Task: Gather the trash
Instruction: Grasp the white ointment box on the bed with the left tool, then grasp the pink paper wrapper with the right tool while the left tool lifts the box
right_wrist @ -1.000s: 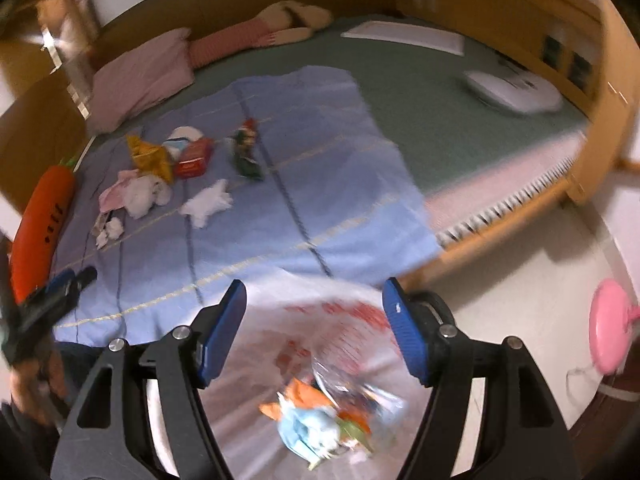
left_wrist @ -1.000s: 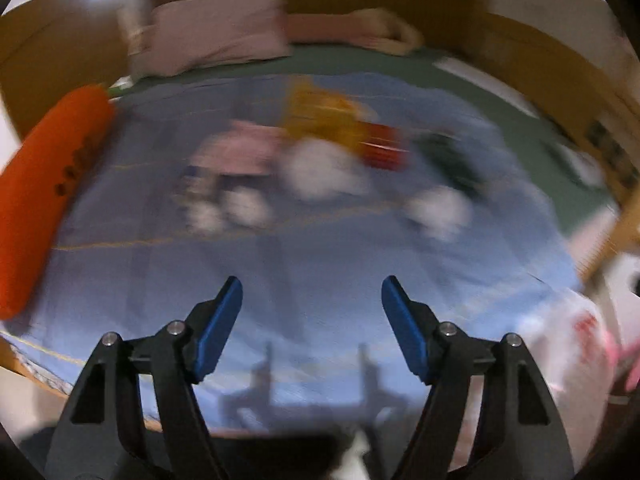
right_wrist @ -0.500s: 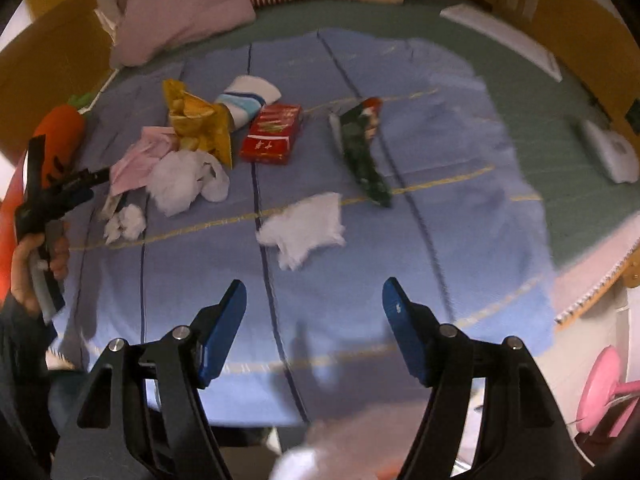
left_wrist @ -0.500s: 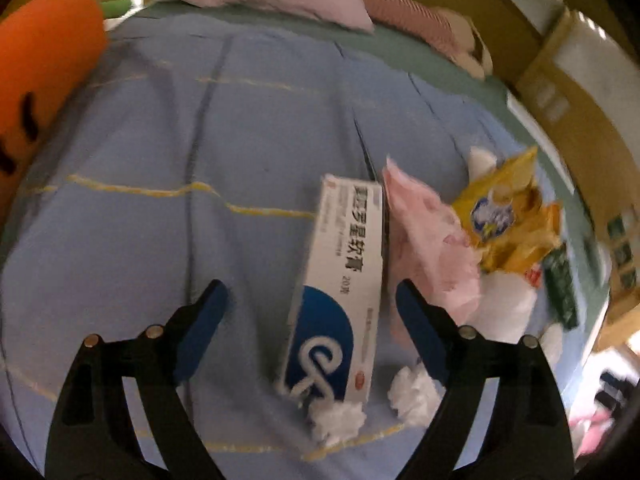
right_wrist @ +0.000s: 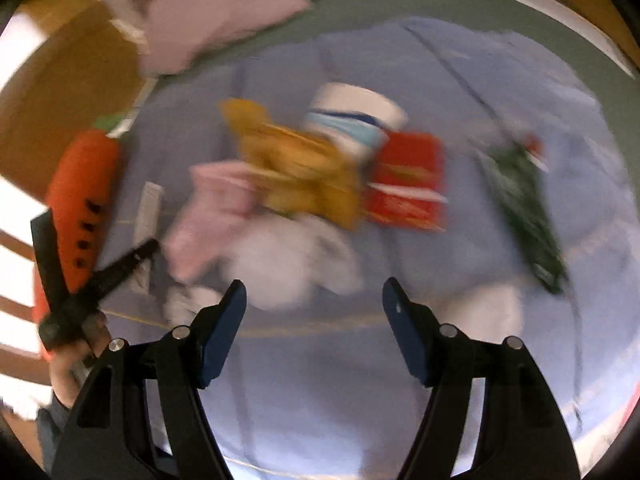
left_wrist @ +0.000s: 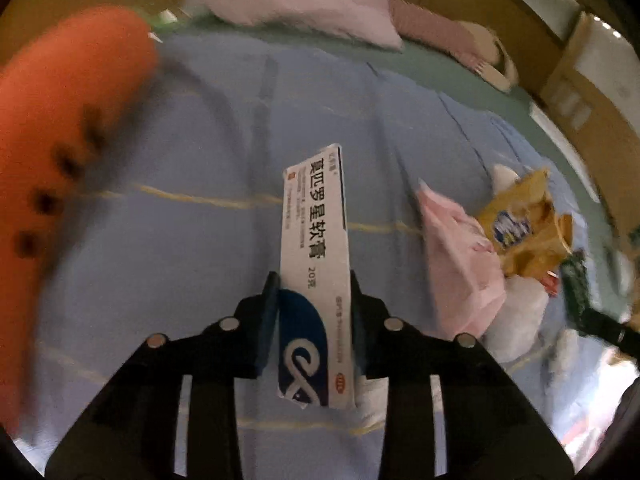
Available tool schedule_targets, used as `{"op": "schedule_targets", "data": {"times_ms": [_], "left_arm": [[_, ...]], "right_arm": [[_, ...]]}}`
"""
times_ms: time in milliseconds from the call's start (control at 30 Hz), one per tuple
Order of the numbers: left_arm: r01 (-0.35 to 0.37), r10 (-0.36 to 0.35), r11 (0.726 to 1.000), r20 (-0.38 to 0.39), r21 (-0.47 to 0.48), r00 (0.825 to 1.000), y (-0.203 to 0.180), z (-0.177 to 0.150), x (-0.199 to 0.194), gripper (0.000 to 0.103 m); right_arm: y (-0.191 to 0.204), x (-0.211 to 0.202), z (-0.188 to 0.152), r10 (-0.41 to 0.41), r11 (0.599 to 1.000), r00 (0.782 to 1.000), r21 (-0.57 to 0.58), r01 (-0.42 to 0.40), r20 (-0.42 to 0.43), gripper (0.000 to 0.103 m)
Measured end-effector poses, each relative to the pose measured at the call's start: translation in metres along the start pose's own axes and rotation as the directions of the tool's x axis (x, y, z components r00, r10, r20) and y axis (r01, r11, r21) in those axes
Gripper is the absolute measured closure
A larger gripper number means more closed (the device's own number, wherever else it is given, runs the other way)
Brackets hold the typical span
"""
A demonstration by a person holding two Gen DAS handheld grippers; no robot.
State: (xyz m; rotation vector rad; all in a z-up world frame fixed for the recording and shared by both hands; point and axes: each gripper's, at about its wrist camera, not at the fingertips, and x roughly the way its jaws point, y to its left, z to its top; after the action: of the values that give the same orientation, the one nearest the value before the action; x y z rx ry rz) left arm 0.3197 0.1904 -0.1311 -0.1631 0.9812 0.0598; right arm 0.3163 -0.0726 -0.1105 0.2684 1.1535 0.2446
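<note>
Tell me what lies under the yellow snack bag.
The yellow snack bag overlaps a pink wrapper on one side, a red box on the other and a white-and-blue cup behind it. Whatever lies directly beneath stays covered; blur hides the rest.

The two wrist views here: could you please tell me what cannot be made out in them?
- Left wrist view: the near end of the white and blue box is hidden behind the left claw, shut on it.
- Left wrist view: the orange carrot pillow is blurred and cut off by the left edge.
- Right wrist view: the print on the yellow bag and red box is motion-blurred.
</note>
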Motion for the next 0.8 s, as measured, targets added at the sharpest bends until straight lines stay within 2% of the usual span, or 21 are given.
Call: {"op": "schedule_targets", "data": {"times_ms": [67, 133, 167, 267, 333, 433, 467, 500, 567, 667, 800], "left_arm": [[-0.044, 0.045, 0.999, 0.048, -0.016, 0.998, 0.009, -0.002, -0.019, 0.07], [-0.043, 0.046, 0.998, 0.079, -0.043, 0.996, 0.017, -0.005, -0.032, 0.07], [-0.045, 0.05, 0.998, 0.085, -0.05, 0.995, 0.022, -0.009, -0.037, 0.07], [-0.056, 0.061, 0.996, 0.078, -0.069, 0.995, 0.031, -0.014, -0.046, 0.07], [-0.027, 0.034, 0.996, 0.074, -0.09, 0.997, 0.036, -0.009, -0.045, 0.07], [-0.039, 0.047, 0.996, 0.093, -0.084, 0.995, 0.04, -0.009, -0.052, 0.07], [-0.048, 0.056, 0.996, 0.096, -0.081, 0.994, 0.037, -0.008, -0.051, 0.07], [-0.06, 0.068, 0.995, 0.102, -0.078, 0.992, 0.037, -0.008, -0.052, 0.07], [-0.086, 0.093, 0.994, 0.113, -0.066, 0.989, 0.033, -0.008, -0.054, 0.07], [-0.181, 0.182, 0.983, 0.155, -0.022, 0.971, 0.025, -0.01, -0.058, 0.07], [-0.192, 0.185, 0.981, 0.2, 0.019, 0.962, 0.014, -0.011, -0.065, 0.07]], "right_arm": [[0.025, 0.014, 0.013, 0.047, 0.998, 0.999, -0.033, -0.047, -0.004, 0.034], [0.038, 0.033, 0.026, 0.097, 0.995, 0.995, -0.012, -0.097, -0.022, 0.034], [0.04, 0.042, 0.033, 0.093, 0.996, 0.995, 0.007, -0.093, -0.036, 0.034], [0.045, 0.083, 0.048, 0.015, 0.998, 0.997, 0.069, -0.009, -0.082, 0.034], [0.047, 0.102, 0.05, -0.04, 0.997, 0.993, 0.066, 0.048, -0.111, 0.034], [0.052, 0.125, 0.041, -0.044, 0.997, 0.985, 0.059, 0.054, -0.166, 0.034], [0.055, 0.129, 0.039, -0.046, 0.998, 0.984, 0.044, 0.055, -0.173, 0.039], [0.064, 0.13, 0.033, -0.053, 0.999, 0.984, 0.005, 0.054, -0.171, 0.051], [0.073, 0.127, 0.031, -0.07, 0.997, 0.985, -0.047, 0.063, -0.157, 0.065], [0.089, 0.103, 0.025, -0.095, 0.988, 0.991, -0.133, 0.083, -0.091, 0.069], [0.097, 0.06, 0.013, -0.084, 0.976, 0.996, -0.201, 0.079, -0.016, 0.069]]}}
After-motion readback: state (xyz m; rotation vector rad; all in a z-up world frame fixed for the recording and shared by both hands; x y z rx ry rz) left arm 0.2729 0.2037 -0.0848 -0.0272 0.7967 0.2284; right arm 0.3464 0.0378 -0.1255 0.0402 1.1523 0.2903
